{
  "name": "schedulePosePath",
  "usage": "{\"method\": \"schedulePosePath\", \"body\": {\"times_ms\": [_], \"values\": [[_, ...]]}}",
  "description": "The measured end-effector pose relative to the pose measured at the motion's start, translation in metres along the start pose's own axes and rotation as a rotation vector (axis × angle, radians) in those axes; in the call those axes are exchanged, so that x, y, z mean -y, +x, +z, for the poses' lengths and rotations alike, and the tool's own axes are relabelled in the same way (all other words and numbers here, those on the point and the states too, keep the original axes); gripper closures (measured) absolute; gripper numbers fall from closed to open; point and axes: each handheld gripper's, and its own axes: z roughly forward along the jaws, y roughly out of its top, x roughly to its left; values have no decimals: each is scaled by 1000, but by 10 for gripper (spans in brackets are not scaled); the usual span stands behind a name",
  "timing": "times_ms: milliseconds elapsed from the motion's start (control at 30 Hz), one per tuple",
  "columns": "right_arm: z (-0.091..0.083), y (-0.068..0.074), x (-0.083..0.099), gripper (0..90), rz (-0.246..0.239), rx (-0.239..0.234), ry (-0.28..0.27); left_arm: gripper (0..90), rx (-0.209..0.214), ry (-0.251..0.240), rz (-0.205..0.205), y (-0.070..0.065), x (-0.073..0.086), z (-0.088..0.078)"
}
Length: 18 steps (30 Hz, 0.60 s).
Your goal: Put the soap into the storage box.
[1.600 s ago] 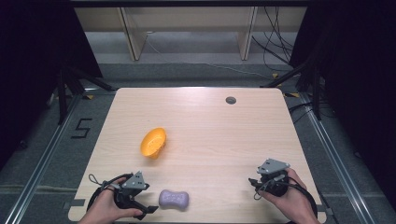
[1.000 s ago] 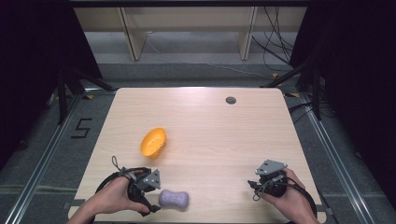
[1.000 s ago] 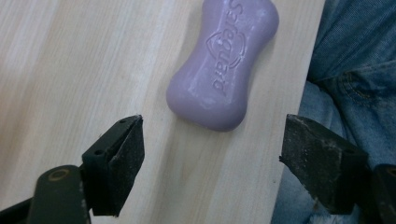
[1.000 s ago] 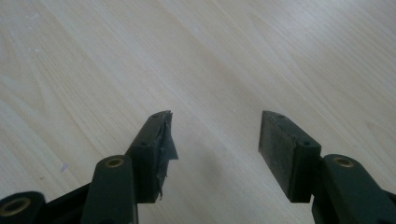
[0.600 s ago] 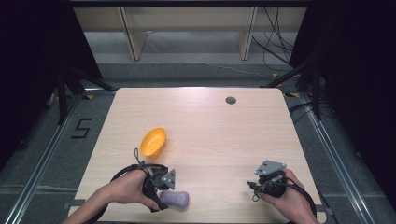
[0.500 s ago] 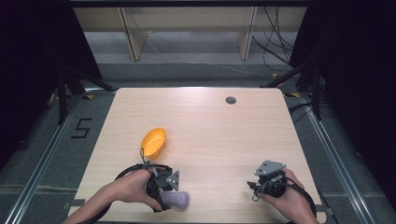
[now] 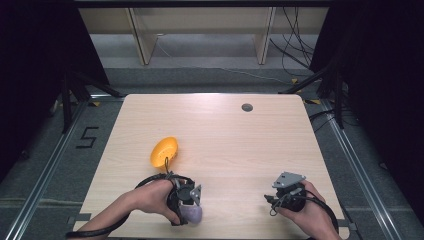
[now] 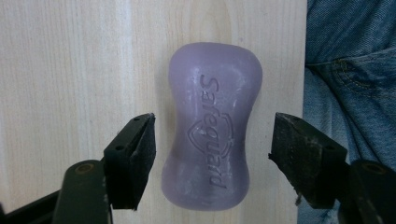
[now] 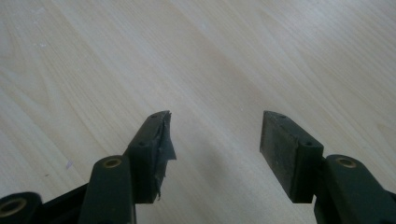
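A purple bar of soap (image 8: 212, 126) with raised lettering lies flat on the wooden table (image 7: 250, 150) near its front edge. My left gripper (image 8: 212, 135) points down over it, one jaw on each side of the bar's waist. The jaws have just been closing, and a small gap still shows at each pad. In the high view the left gripper (image 7: 191, 206) covers most of the soap (image 7: 194, 216). My right gripper (image 7: 286, 189) rests at the front right, and the right gripper view shows it (image 9: 215, 135) open with bare table between its jaws.
An orange bowl (image 7: 164, 151) lies tilted on the table, behind and left of the left hand. A small dark hole (image 7: 247, 107) sits near the far edge. The table's front edge and the person's jeans (image 8: 350, 70) lie right beside the soap.
The left hand has moved right from the table's front left until its gripper stands over the soap. The soap has not shifted. The right hand has kept still.
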Motion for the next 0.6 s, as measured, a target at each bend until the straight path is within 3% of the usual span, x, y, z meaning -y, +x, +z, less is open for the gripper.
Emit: {"method": "schedulePosePath", "body": {"times_ms": [133, 600], "values": [[0, 0, 0, 435, -3, -4, 3, 325, 28, 20, 6, 1, -3, 5], [0, 0, 0, 432, -1, -6, 1, 365, 37, 51, 22, 3, -7, 10]]}}
